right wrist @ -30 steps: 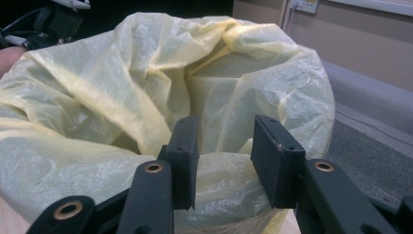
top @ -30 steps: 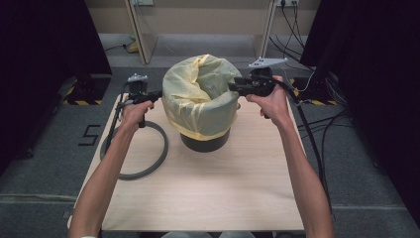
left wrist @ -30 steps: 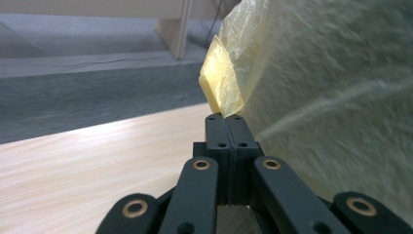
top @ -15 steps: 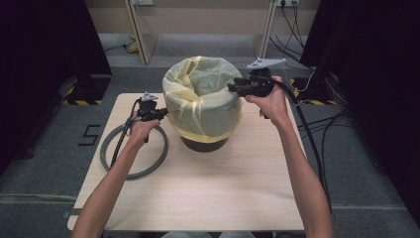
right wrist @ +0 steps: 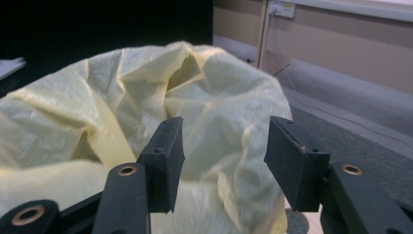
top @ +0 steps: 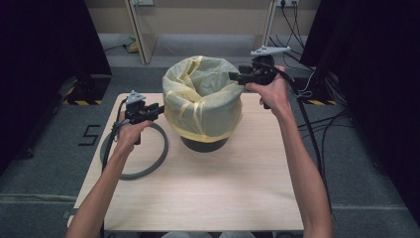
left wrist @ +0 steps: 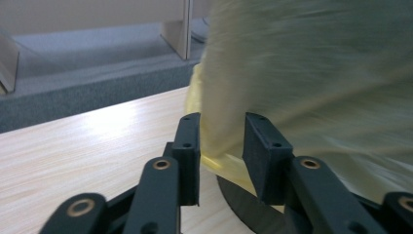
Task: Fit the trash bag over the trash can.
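Note:
A yellow plastic bag (top: pixel 203 99) is draped over a dark round bin (top: pixel 204 144) in the middle of the wooden table (top: pixel 208 198). My left gripper (top: pixel 159 110) is level at the bag's lower left side. In the left gripper view its jaws have just been opening, and my left gripper (left wrist: pixel 221 146) stands open with the bag's bottom hem (left wrist: pixel 219 163) loose between the pads. At the bag's upper right rim is my right gripper (top: pixel 232 77). Its jaws have also just been opening, and my right gripper (right wrist: pixel 224 151) is open around a bulge of bag (right wrist: pixel 214 112).
A grey ring (top: pixel 148 168) lies flat on the table's left part, under my left hand. Black curtains stand at both sides. Cables (top: pixel 317 124) trail off the right edge to the floor. White frame legs (top: pixel 138 29) stand behind the table.
My left gripper has moved nearer and to the right, along the bag's left side, and its jaws have opened. The right gripper's jaws have spread wider while that hand stayed put.

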A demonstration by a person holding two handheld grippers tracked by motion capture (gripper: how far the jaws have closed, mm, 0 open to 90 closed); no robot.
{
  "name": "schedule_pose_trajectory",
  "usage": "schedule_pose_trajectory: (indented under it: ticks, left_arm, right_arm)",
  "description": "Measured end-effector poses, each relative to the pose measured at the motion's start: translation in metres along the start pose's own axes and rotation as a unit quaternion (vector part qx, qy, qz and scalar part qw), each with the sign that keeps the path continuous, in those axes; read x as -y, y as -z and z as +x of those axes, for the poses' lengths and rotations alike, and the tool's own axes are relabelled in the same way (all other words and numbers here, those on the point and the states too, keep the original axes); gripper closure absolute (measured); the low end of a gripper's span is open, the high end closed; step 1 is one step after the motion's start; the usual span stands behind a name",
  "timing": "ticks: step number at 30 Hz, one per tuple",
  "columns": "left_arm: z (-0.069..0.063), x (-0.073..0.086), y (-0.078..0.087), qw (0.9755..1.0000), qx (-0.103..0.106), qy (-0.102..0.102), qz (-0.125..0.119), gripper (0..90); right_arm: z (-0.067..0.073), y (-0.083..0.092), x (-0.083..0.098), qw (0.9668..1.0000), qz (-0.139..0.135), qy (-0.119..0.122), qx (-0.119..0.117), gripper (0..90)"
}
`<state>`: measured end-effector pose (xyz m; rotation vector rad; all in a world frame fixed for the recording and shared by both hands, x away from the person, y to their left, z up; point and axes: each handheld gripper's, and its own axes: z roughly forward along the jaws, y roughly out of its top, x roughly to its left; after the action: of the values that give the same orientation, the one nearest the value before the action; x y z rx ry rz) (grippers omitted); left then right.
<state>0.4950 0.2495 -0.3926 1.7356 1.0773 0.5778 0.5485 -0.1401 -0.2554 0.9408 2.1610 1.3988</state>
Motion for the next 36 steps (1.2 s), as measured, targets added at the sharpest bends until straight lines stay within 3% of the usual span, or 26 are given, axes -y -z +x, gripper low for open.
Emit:
schedule_pose_trajectory:
  ticks: [4, 10, 17, 20, 21, 26, 30, 36]
  left_arm:
    - [-0.024, 0.016, 0.017, 0.9997, 0.02, -0.012, -0.005, 51.0]
    - [-0.067, 0.062, 0.027, 0.9973, 0.057, -0.038, 0.027, 39.0]
    - [-0.089, 0.107, 0.028, 0.9957, 0.059, -0.043, 0.057, 34.8]
    - [-0.092, 0.115, 0.028, 0.9947, 0.056, -0.053, 0.069, 32.7]
    - [-0.094, 0.123, 0.027, 0.9935, 0.053, -0.064, 0.078, 31.8]
    - [-0.09, 0.142, 0.024, 0.9912, 0.057, -0.059, 0.104, 29.1]
    - [-0.085, 0.153, 0.022, 0.9896, 0.056, -0.056, 0.12, 29.0]
    - [-0.085, 0.157, 0.021, 0.9882, 0.057, -0.063, 0.128, 28.9]
  right_arm:
    - [0.007, -0.012, -0.015, 1.0, 0.004, 0.002, -0.002, 46.5]
    - [0.018, -0.043, -0.038, 0.9999, 0.015, 0.003, -0.001, 46.5]
    - [0.03, -0.071, -0.049, 0.9995, 0.033, -0.001, 0.0, 45.0]
    - [0.031, -0.078, -0.05, 0.9992, 0.041, -0.003, 0.001, 42.4]
    - [0.033, -0.084, -0.05, 0.999, 0.043, -0.003, 0.007, 40.1]
    - [0.033, -0.106, -0.05, 0.9978, 0.063, -0.008, 0.02, 37.6]
    - [0.028, -0.12, -0.044, 0.9949, 0.09, -0.013, 0.044, 38.1]
    - [0.02, -0.136, -0.028, 0.9877, 0.137, -0.027, 0.07, 39.0]
